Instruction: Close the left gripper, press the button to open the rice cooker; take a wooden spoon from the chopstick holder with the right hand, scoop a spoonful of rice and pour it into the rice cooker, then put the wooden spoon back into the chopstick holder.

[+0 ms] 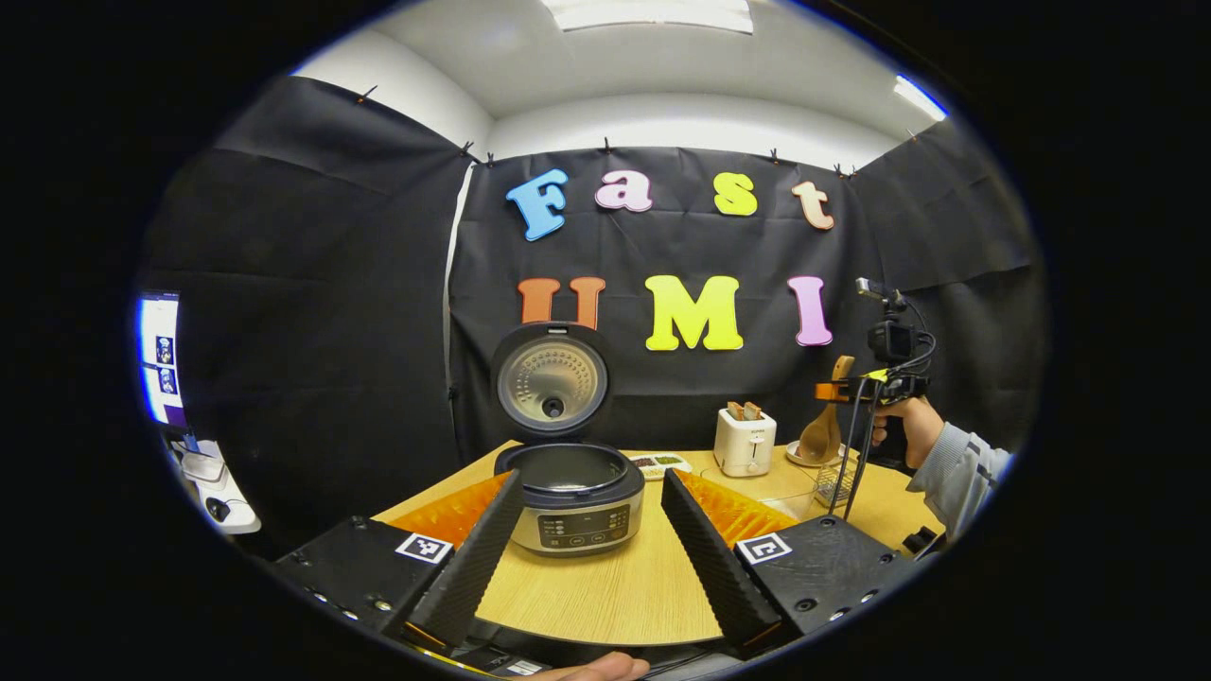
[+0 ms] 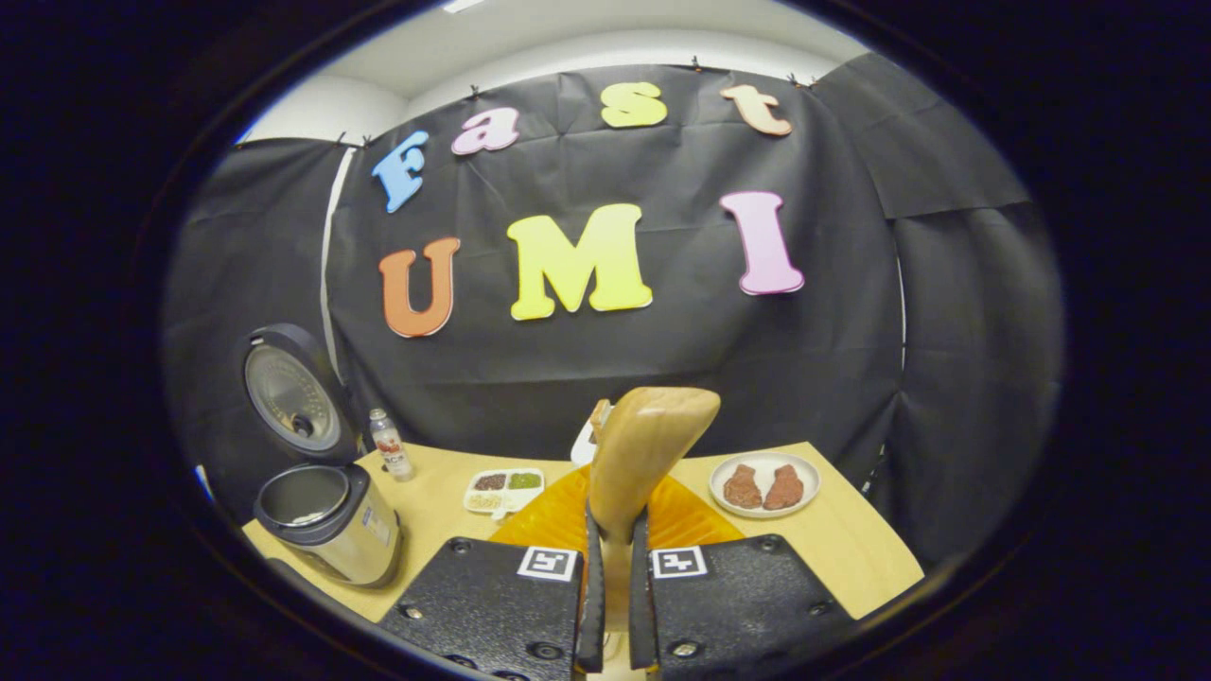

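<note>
The rice cooker (image 1: 575,497) is standing open; the right gripper (image 2: 613,530) is clamping the wooden spoon (image 2: 648,454), bowl at twelve o'clock; the left gripper (image 1: 591,539) is gaping wide; returning the spoon to the chopstick holder (image 1: 834,482) probably comes next.

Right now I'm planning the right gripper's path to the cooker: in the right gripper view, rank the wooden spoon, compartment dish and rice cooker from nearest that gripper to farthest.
1. Wooden spoon: clamped in the right gripper.
2. Compartment dish: just ahead, slightly left.
3. Rice cooker: far left, lid up.
</note>
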Available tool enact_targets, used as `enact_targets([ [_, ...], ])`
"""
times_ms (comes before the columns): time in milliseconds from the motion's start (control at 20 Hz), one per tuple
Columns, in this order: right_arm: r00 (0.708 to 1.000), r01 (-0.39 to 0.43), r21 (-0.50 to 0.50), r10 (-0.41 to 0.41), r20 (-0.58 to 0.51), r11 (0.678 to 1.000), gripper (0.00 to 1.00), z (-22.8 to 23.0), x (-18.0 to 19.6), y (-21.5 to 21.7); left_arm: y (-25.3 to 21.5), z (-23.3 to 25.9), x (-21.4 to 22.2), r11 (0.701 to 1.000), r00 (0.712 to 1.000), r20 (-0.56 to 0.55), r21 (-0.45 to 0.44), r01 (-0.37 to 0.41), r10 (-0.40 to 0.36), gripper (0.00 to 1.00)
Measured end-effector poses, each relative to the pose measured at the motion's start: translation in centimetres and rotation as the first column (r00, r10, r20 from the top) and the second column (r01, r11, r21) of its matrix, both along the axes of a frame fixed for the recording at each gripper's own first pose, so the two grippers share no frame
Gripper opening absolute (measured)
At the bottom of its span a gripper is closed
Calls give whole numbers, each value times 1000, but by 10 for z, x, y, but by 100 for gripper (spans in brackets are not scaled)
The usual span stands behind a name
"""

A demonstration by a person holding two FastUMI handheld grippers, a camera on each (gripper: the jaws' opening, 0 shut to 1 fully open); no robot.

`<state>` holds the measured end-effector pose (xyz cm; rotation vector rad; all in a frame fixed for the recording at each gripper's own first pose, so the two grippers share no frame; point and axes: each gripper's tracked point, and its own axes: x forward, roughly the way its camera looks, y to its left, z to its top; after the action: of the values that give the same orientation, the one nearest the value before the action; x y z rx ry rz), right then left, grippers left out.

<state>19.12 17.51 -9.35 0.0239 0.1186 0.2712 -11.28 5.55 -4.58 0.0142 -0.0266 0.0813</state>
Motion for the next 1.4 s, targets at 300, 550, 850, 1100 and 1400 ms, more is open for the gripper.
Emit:
enact_targets([
  [300, 999, -46, -88, 44, -23, 995, 16, -46, 5, 56, 12, -7, -2, 1000, 1000, -14, -23, 2, -2, 94],
  [550, 999, -22, -192, 15, -40, 981, 16, -101, 19, 70, 10, -17, 6, 1000, 999, -41, -15, 9, -10, 94],
  [850, 997, 54, -223, -66, -47, 973, 16, -126, 42, 59, 8, -25, 17, 1000, 998, -56, -19, 19, -20, 94],
  [1100, 994, 102, -258, -112, -21, 961, 15, -135, 55, 59, 16, -28, 24, 1000, 998, -68, -1, 8, -8, 94],
  [1400, 997, 47, -187, -56, -46, 981, 16, -142, 45, 92, 21, -39, 33, 1000, 996, -87, -7, 6, -6, 94],
])
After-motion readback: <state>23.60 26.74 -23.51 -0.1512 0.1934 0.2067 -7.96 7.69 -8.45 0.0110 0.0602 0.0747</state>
